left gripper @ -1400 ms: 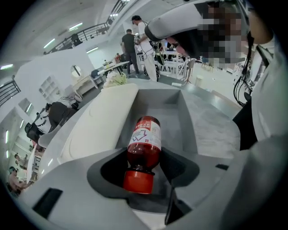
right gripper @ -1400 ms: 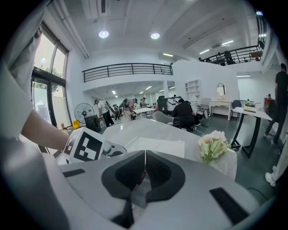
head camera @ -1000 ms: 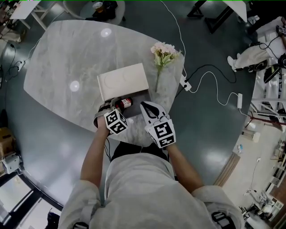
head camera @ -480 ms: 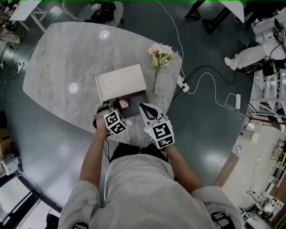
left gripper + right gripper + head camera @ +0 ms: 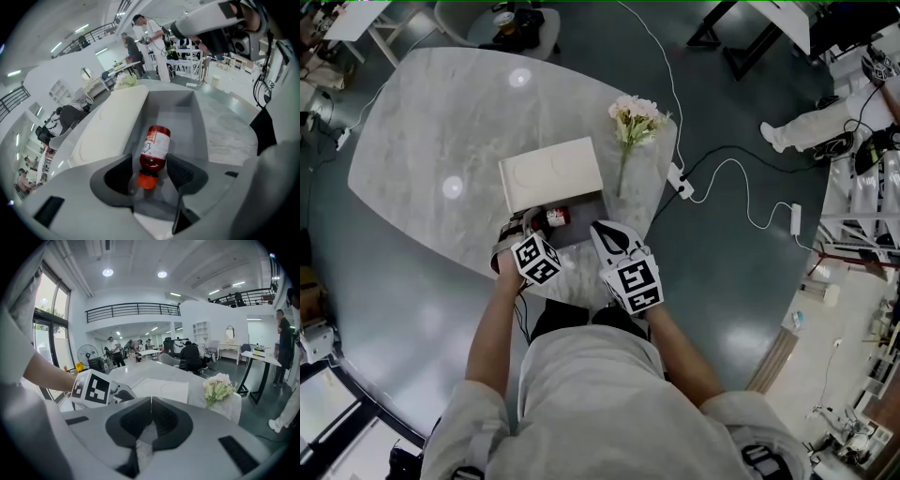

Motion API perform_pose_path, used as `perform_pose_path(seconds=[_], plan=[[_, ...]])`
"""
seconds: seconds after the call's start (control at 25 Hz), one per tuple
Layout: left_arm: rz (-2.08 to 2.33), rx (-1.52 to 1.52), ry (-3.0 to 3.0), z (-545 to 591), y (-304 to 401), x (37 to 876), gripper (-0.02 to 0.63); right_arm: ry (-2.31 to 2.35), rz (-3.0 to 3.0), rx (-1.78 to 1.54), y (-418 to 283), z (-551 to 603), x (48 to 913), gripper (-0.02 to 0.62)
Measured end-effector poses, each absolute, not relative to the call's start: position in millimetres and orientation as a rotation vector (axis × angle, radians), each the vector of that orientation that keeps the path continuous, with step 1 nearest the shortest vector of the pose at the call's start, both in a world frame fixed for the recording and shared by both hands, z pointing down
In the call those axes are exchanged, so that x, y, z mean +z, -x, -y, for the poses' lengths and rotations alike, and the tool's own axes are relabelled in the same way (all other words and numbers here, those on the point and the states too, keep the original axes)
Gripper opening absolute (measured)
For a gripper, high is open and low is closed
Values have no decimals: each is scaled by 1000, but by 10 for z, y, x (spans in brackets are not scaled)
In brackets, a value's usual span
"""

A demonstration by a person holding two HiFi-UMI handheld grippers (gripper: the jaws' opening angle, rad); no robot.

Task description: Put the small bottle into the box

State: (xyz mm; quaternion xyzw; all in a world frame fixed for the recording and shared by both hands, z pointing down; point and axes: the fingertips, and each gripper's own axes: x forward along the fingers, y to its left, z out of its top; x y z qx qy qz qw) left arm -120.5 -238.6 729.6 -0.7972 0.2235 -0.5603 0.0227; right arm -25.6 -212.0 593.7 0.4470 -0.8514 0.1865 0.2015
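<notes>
The small bottle (image 5: 154, 145) holds red liquid and has a white label and an orange cap. My left gripper (image 5: 151, 174) is shut on its neck end, and its body points out over the open grey box (image 5: 199, 126). In the head view the bottle (image 5: 555, 217) hangs at the near left of the box (image 5: 584, 228), just ahead of my left gripper (image 5: 534, 221). The box's white lid (image 5: 551, 173) stands open behind it. My right gripper (image 5: 606, 231) is shut and empty by the box's near right corner; its jaws meet in its own view (image 5: 150, 401).
A bunch of pale flowers (image 5: 633, 111) lies on the marble table (image 5: 441, 131) right of the lid. The table's near edge runs just under both grippers. A white power strip and cable (image 5: 680, 180) lie on the floor to the right. People and furniture stand far behind.
The head view has drifted slightly. Both grippers and the bottle keep almost the same place relative to the box.
</notes>
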Motion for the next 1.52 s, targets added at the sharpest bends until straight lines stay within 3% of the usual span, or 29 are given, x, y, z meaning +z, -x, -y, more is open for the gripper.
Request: perform_pose_path(seconds=[0.68,0.84,1.04,1.52], plan=[[-1209,-1494,2658,1775,1351,6612,198,-1175,2450,432,394,1822,5744,26],[-1438,-1320,2742,1671,1362,6377,168,-1163,2473,407,392,1707,5676,26],[-1854,-938,2862,1513,1423,6044,46,-1187,2493,381,375,1569,5572,26],[-2024,-552,2754,1193,1422,5273,26,-1249,2577,254,344,1324,5018,26]])
